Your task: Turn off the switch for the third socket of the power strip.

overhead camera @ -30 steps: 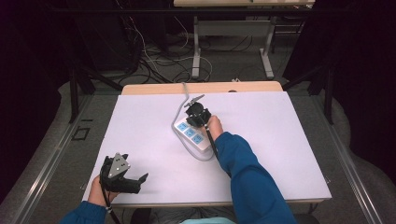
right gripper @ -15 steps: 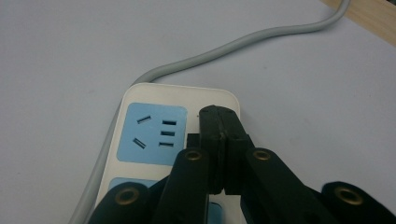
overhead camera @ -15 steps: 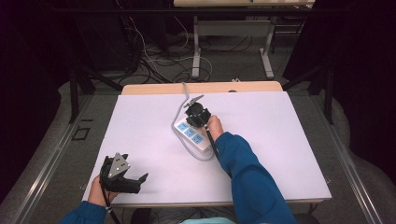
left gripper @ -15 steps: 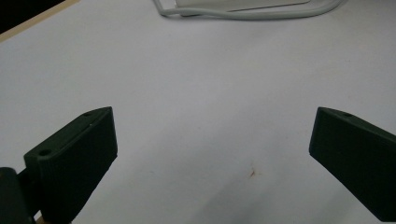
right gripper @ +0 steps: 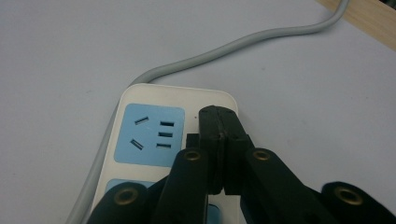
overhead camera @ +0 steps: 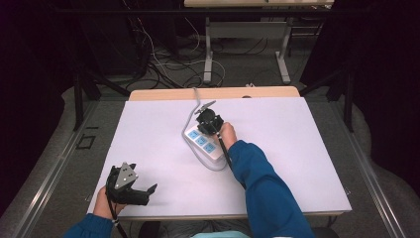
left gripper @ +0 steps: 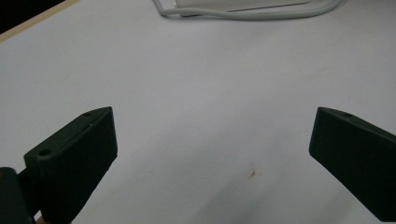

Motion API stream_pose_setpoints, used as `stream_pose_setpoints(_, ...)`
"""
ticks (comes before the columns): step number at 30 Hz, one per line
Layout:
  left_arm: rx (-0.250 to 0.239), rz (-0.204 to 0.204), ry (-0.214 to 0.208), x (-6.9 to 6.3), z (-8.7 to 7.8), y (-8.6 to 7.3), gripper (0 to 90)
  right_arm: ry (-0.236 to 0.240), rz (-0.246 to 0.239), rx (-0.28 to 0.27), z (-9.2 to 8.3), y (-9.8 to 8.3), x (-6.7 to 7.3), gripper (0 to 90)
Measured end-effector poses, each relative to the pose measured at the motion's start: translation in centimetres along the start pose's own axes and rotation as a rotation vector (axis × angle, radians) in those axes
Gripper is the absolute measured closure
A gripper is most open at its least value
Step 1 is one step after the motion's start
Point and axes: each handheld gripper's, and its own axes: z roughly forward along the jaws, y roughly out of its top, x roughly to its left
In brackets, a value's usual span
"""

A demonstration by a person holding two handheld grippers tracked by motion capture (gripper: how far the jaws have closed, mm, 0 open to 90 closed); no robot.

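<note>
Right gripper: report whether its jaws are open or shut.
Shut. In the right gripper view the right gripper has its two black jaws pressed together with no gap, tips over the power strip, nothing visibly between them.

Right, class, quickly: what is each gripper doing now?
Left gripper: open, holding nothing.
Right gripper: shut, empty, over the white plastic power strip.

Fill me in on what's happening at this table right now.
A person sits at a white table with a two-jaw gripper in each hand. The right gripper, jaws closed together, is over the far end of a white power strip with blue sockets, its tips beside the end socket. The left gripper rests open near the table's front edge, holding nothing. The strip's grey cable trails toward the far edge.
</note>
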Motion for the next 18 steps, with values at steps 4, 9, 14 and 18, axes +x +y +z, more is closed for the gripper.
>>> stream_pose_setpoints(4,0.000,0.004,0.000,0.03,-0.03,0.02,1.0,-0.002,-0.026,-0.010,0.04,0.02,-0.16,90.0)
stream_pose_setpoints(9,0.001,0.005,0.003,0.04,-0.01,0.01,1.0,0.002,-0.006,-0.008,-0.26,0.13,-0.07,89.0)
stream_pose_setpoints(14,-0.001,0.005,0.003,0.04,-0.03,0.01,1.0,0.000,-0.008,-0.007,-0.26,0.12,-0.08,90.0)
stream_pose_setpoints(18,-0.001,0.004,0.000,0.03,-0.02,0.02,1.0,-0.010,-0.030,-0.015,-0.16,0.18,-0.17,90.0)
